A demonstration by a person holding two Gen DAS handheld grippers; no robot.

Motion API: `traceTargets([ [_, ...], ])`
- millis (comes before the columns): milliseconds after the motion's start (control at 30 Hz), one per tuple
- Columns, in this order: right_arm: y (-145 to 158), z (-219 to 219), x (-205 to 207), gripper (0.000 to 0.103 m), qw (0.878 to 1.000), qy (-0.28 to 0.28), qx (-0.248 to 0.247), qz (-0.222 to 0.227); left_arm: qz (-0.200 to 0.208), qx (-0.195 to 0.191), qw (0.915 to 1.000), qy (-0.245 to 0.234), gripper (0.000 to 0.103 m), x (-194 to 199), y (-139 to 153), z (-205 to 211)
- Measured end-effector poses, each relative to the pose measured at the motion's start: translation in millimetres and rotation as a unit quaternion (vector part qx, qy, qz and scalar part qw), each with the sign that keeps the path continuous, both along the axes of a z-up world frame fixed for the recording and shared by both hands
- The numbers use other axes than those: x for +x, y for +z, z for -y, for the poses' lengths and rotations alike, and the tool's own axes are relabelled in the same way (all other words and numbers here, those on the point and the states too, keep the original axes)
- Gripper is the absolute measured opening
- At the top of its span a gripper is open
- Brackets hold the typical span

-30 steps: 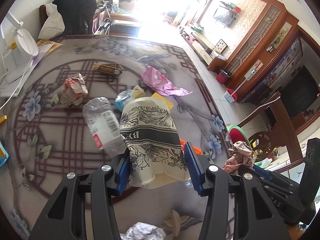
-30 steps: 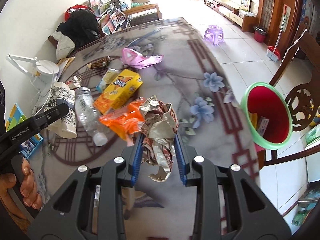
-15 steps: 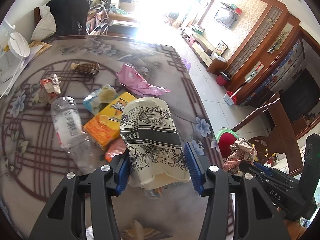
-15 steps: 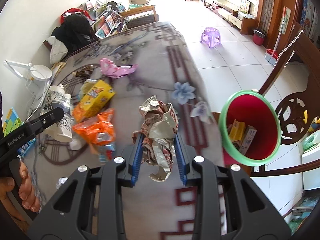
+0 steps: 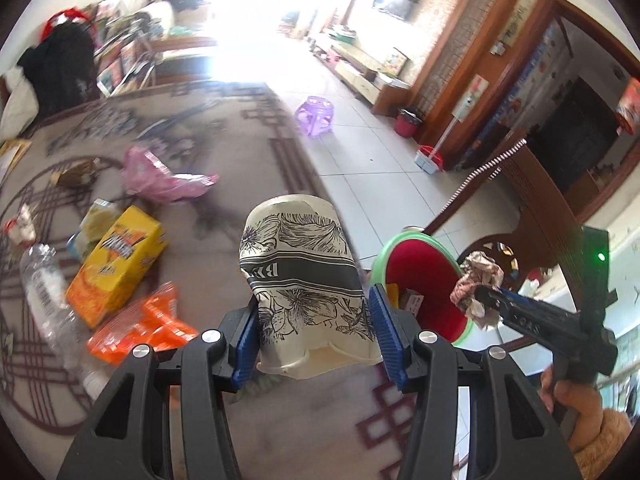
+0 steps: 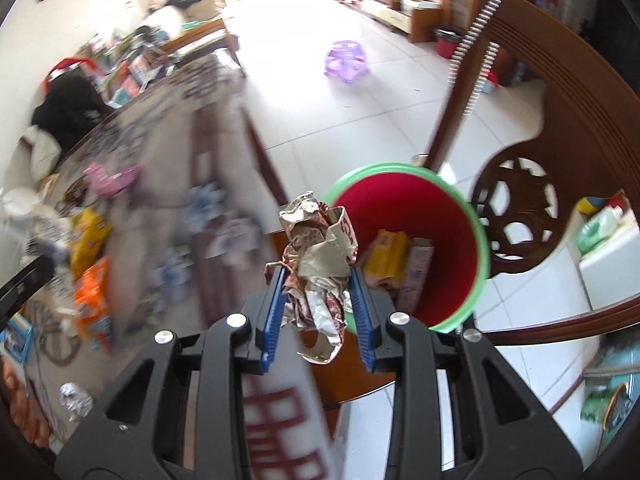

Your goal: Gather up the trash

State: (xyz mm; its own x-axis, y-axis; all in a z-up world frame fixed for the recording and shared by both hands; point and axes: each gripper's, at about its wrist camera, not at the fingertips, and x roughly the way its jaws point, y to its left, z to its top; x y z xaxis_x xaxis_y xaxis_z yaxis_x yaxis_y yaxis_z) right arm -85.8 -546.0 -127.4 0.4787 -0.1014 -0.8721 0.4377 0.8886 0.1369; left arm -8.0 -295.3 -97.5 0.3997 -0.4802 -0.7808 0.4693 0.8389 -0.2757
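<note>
1. Left wrist view: left gripper [image 5: 313, 334] is clamped on the paper cup [image 5: 298, 276]. The cup is upside down, its base pointing away from the camera, with both blue pads pressed into its printed sides near the rim.
2. Cup sits over the near edge of the table [image 5: 224, 184], just left of the trash bin [image 5: 420, 284].
3. Trash bin: red inside, green rim, off the table edge to the right, with some boxes already in it.
4. Also in this view: right gripper [image 5: 478, 300] comes in from the right, closed on a crumpled wrapper [image 5: 476, 280] that hangs at the bin's right rim. A hand [image 5: 576, 396] holds its handle.
5. Left on the table: yellow box [image 5: 116, 260], orange packet [image 5: 140, 328], clear plastic bottle [image 5: 48, 300], pink bag [image 5: 160, 176]. All lie well left of the cup, apart from the gripper.
6. Right wrist view: right gripper [image 6: 318, 312] has the crumpled wrapper [image 6: 318, 264] between its pads. The jaws have just been opening a little, but both pads touch the wad.
7. Wrapper pokes out past the fingertips and overlaps the left rim of the trash bin [image 6: 478, 240]. The bin's mouth sits just ahead and right.
8. Inside the bin: a yellow carton [image 6: 386, 258] and a pale box [image 6: 418, 268], standing side by side.
9. Table [image 6: 168, 184] is blurred at left; the litter on it is hard to make out.
</note>
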Motion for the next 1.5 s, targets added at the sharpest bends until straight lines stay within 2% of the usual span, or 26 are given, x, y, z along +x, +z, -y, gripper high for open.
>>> traceTargets([
  [100, -4, 22, 2, 0.038, 1.0, -0.018, -0.009, -0.003, -0.006, -0.004, 0.9996, -0.026, 0.048, -1, 0, 24],
  [167, -5, 37, 3, 0.052, 0.999, -0.03, -0.013, -0.002, -0.011, -0.002, 0.9991, -0.04, 0.048, 1, -3, 39],
  [333, 0, 64, -2, 0.078, 0.998, -0.061, -0.013, 0.016, -0.003, 0.016, 0.9961, -0.087, 0.048, 0, -11, 81],
  [500, -2, 78, -24, 0.079, 0.996, -0.092, -0.005, 0.015, 0.011, 0.027, 0.9888, -0.146, 0.048, -2, -20, 133],
  [667, 1, 90, -47, 0.081, 0.992, -0.126, -0.015, 0.009, 0.024, 0.029, 0.9755, -0.217, 0.048, -13, -27, 187],
  [800, 9, 98, -66, 0.082, 0.987, -0.155, -0.027, 0.015, 0.02, 0.029, 0.9717, -0.234, 0.049, -14, -36, 215],
  [900, 10, 99, -77, 0.082, 0.985, -0.17, -0.03, 0.016, 0.023, 0.038, 0.9703, -0.238, 0.055, -14, -43, 230],
  [933, 10, 100, -80, 0.082, 0.984, -0.174, -0.03, 0.015, 0.023, 0.046, 0.9699, -0.238, 0.065, -13, -46, 234],
  [1000, 8, 98, -84, 0.082, 0.983, -0.178, -0.03, 0.012, 0.022, 0.048, 0.9714, -0.232, 0.067, -12, -45, 233],
  [1167, 15, 87, -90, 0.082, 0.983, -0.178, -0.038, 0.015, 0.012, 0.017, 0.9765, -0.215, 0.066, -10, -24, 206],
  [1300, 22, 69, -84, 0.082, 0.985, -0.166, -0.041, 0.023, 0.022, 0.001, 0.9818, -0.189, 0.066, -12, -2, 160],
  [1500, 33, 27, -65, 0.084, 0.99, -0.125, -0.045, 0.036, 0.014, -0.012, 0.994, -0.107, 0.067, -9, 10, 68],
])
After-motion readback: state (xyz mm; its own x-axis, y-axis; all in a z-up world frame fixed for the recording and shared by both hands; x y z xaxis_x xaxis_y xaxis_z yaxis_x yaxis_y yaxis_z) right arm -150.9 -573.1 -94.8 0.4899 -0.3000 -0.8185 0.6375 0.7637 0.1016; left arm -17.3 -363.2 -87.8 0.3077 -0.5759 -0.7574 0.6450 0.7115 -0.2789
